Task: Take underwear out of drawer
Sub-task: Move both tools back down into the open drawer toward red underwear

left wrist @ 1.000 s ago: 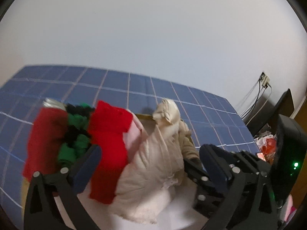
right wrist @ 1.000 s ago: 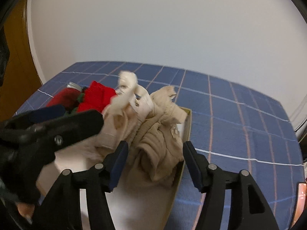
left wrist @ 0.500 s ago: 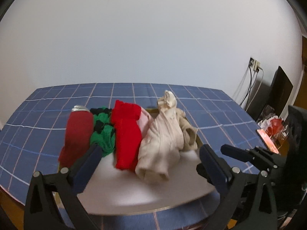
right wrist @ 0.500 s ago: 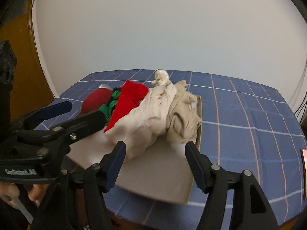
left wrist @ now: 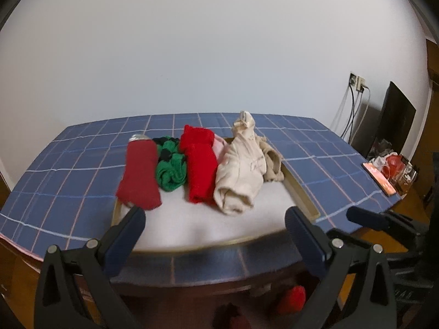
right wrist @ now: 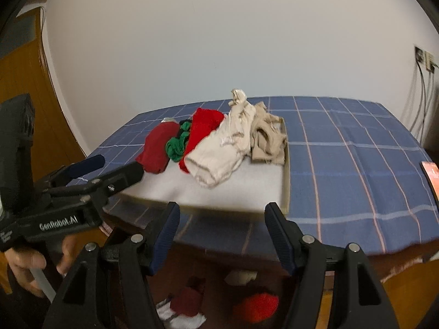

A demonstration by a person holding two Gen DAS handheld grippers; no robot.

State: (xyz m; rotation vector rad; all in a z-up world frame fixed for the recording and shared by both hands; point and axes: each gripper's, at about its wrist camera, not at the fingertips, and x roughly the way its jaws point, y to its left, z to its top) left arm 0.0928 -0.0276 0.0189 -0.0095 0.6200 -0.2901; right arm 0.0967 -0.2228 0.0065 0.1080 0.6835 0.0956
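Lying in a neat row inside the drawer (left wrist: 300, 189) on the checked table (left wrist: 329, 148), the underwear (left wrist: 238, 170) is easy to pick from, while the left gripper (left wrist: 214, 235) and right gripper (right wrist: 222, 233) hang open (both empty) near the table's front edge.

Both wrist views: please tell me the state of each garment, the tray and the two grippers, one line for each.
Dark red garment: rolled, lying in tray.
Green and black garment: bunched, lying in tray.
Bright red garment: folded, lying in tray.
Cream garment: crumpled, one end sticking up.
Beige garment: crumpled, against tray wall.
Tray: resting on the checked cloth.
Left gripper: fingers open, holding nothing.
Right gripper: fingers open, holding nothing.
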